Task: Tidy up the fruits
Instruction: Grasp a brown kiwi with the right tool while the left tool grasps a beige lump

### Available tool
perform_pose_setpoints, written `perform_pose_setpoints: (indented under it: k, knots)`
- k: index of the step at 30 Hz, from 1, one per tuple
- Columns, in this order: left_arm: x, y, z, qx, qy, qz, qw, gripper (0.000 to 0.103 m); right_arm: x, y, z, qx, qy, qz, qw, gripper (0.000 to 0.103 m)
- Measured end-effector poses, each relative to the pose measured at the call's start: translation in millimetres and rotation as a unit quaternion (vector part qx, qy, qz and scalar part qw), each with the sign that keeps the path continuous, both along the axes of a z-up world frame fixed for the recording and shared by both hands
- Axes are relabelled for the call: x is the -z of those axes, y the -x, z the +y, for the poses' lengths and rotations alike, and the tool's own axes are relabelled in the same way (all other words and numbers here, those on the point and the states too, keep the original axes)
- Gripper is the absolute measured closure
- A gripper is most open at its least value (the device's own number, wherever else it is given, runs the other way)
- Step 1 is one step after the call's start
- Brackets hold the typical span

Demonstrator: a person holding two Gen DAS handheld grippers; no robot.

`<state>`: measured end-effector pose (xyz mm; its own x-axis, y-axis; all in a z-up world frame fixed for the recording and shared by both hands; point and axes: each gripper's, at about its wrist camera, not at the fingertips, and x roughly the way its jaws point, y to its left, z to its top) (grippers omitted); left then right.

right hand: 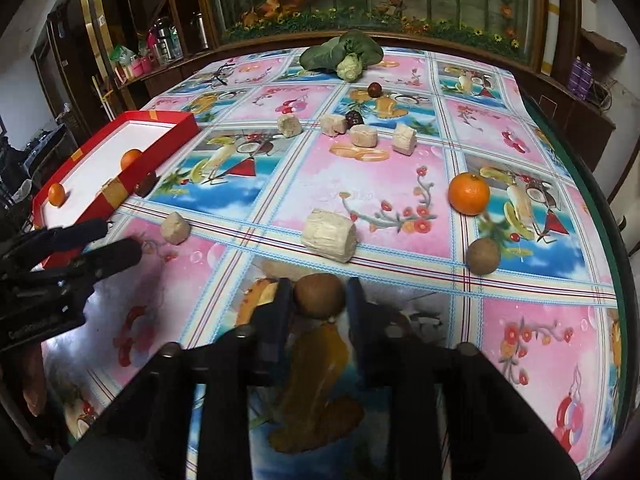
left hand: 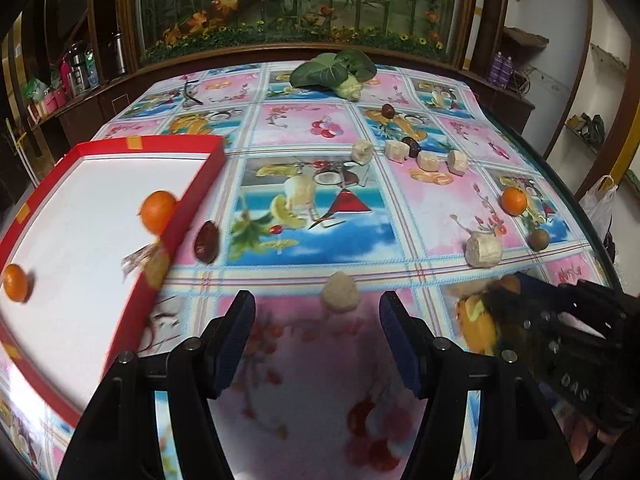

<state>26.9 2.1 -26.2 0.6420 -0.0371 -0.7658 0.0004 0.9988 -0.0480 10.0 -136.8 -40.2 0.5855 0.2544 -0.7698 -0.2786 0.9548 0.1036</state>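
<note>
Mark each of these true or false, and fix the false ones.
1. The right gripper is shut on a brown fruit. True.
2. The left gripper holds an orange. False: it is open and holds nothing.
3. Two oranges lie in the red box. True: one by the near wall, one at the left.
4. No orange is left on the table. False: one sits there.
5. The leafy vegetable is in the box. False: it lies at the far edge of the table.

The only legible lettering is "DAS", embossed on the right tongs (left hand: 516,284) body.
</note>
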Motion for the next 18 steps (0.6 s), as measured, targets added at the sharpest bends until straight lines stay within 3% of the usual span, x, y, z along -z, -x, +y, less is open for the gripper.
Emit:
perform_pose_setpoints:
  k: [3, 7, 15, 16, 17, 18]
  knots:
    - [8.9, -8.7, -6.3, 0.003, -0.004, 0.013, 0.9999, 0.039, -0.2, 0.1, -1.7, -0.001, -0.009, 0.000, 1.000, 0.075]
    - [11.8, -8.9, -12.2, 0.005, -0.024, 0.005, 0.9997, 0.055, -0.5, -0.6, -3.9, 0.000, -0.020, 0.003, 1.000, 0.075]
    - [10.4, -8.7, -12.9, 0.003, -0.025, 0.004, 0.9997, 0.058, 0.3, 0.3, -1.2, -0.008, -0.021, 0.003, 1.000, 0.075]
    - [10.0, -8.7, -11.3, -0.004, -0.026, 0.002, 0.9996, 0.073, 0.3, 0.3, -1.0, -0.008, -0.021, 0.002, 1.000, 0.075]
    - [9.3, -7.7, -9.3, -0.007, -0.022, 0.000, 0.9997, 0.082, 0.5, 0.5, -1.0, -0.007, -0.021, 0.002, 1.000, 0.075]
    - [9.1, -8.3, -7.8, -0.007, -0.019, 0.001, 0.9998, 0.082, 0.6, 0.5, -0.5, -0.008, -0.021, 0.003, 1.000, 0.075]
